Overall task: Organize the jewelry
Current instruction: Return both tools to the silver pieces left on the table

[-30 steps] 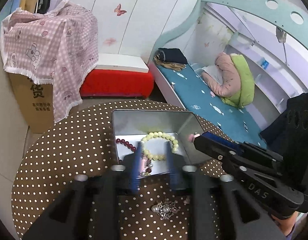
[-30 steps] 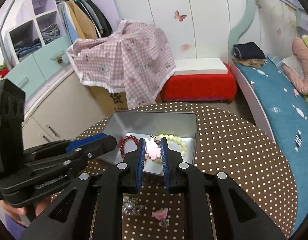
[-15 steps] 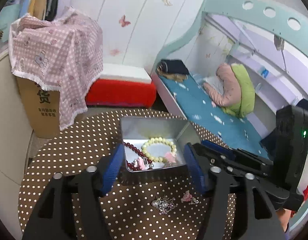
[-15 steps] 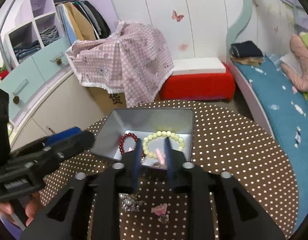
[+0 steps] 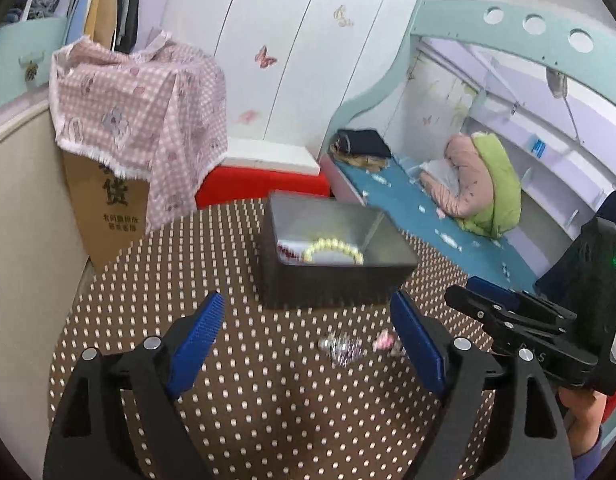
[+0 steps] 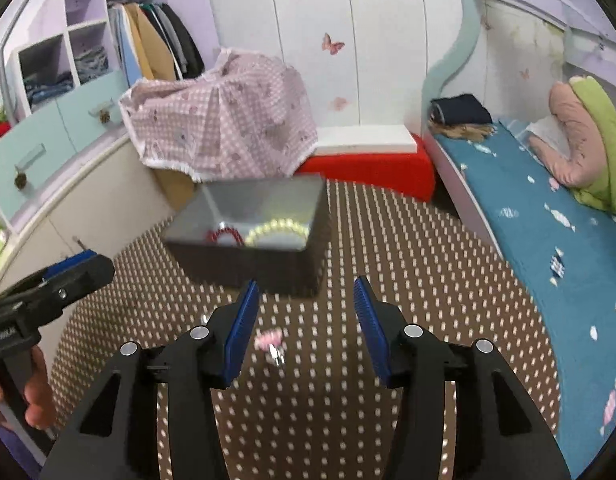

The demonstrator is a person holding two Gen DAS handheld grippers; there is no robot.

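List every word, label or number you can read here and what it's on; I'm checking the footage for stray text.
"货": large dark character on the cardboard box under the pink checked cloth.
Two rows of smaller characters below it on the same box: too small and blurred to read.
Pale embossed lettering on the right gripper body, left wrist view: blurred, unreadable.
Pale lettering on the left gripper body, right wrist view: blurred, unreadable.

Motion blur and occlusion in both wrist views.
The tin's (image 5: pixel 332 280) near wall hides most of the red bracelet (image 6: pixel 224 235); the silvery cluster (image 5: pixel 342 348) at 6 o'clock of the tin smears, perhaps pearls; the pink charm (image 6: pixel 269 338) is indistinct.
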